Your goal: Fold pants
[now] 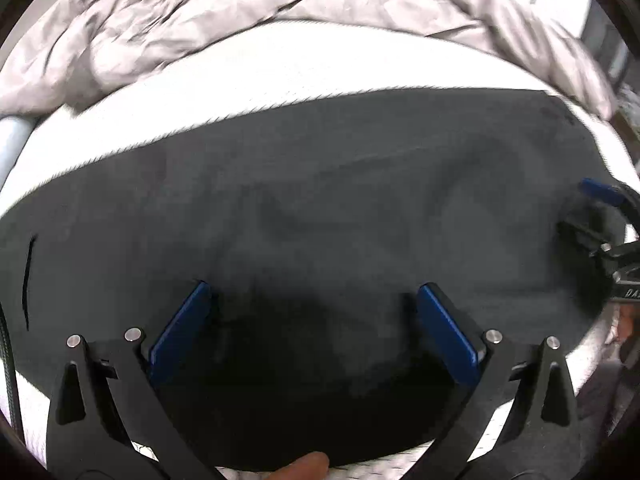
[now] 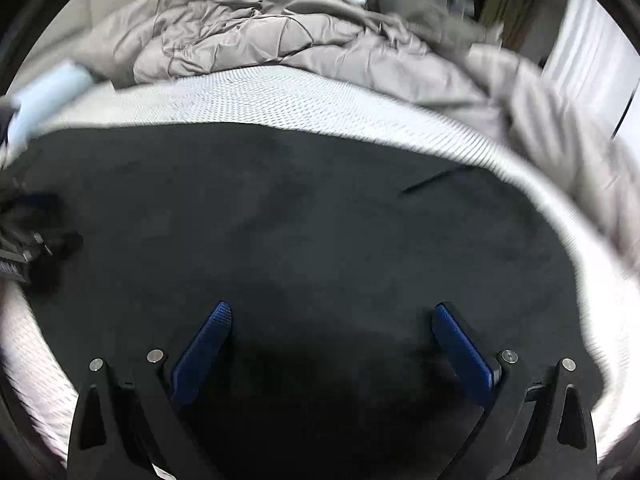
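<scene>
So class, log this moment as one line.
left gripper: open | right gripper: open | pants: flat on bed | grasp: none

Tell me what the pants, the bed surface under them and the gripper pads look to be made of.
Pants: dark grey, matte, soft fabric, perhaps fleece or jersey; it shows shallow, rounded wrinkles and no sheen. Bed surface: white textile with a fine woven or knitted dot pattern, probably a mattress cover. Pads on the left gripper: blue, textured, probably rubber or plastic; the exact material is unclear.
</scene>
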### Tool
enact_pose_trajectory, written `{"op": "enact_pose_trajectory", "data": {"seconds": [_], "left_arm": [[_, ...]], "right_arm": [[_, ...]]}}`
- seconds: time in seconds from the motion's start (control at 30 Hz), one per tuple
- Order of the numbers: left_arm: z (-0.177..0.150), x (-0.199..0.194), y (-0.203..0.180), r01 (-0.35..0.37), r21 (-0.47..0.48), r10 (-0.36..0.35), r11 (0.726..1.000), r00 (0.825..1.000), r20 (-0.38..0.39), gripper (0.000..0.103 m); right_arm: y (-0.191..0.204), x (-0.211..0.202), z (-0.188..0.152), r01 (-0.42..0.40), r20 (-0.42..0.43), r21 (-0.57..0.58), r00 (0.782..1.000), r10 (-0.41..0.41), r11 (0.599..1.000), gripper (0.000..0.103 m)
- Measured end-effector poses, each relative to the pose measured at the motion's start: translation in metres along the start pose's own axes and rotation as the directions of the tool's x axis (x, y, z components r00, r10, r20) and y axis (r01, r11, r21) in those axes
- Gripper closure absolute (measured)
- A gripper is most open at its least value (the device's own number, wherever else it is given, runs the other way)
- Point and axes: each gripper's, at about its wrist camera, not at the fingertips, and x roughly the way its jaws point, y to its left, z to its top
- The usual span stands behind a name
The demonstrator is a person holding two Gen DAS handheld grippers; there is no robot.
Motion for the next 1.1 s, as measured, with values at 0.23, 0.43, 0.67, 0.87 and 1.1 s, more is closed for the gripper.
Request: {"op": "enact_pose_trajectory", "data": {"seconds": [0.23, 0.43, 0.67, 0.87, 1.1], "left_arm": [[0.032, 0.038, -0.007, -0.049, 0.033, 0.051, 0.998, 0.998, -0.049, 0.001], [0.026, 0.029, 0.054, -0.136, -0.093, 0.131, 0.986, 0.99, -0.057, 0.0], [0.023, 0.008, 0.077, -0.108, -0.169, 0.1, 0.98, 0.993, -0.056, 0.001], [0.063, 0.017, 0.028, 0.023, -0.04, -0.023, 0.999, 1.0, -0.005, 0.001], [0.074, 0.052, 0.043, 0.0, -0.047, -0.004, 0.999, 0.996, -0.089, 0.0]], "right_arm": [[0.021, 0.017, 0.02, -0.148, -0.006, -0.024, 0.989, 0.148, 0.989, 0.007], [-0.036, 0.017, 0.005, 0.12, -0.015, 0.013, 0.993, -0.119, 0.993, 0.007], [-0.106, 0.003, -0.012, 0.29, -0.034, 0.194, 0.957, -0.289, 0.937, 0.007], [-0.061, -0.012, 0.022, 0.065, 0.063, 0.164, 0.995, -0.077, 0.984, 0.007], [0.001, 0.072, 0.058, -0.002, -0.099, -0.011, 0.995, 0.001, 1.0, 0.006]]}}
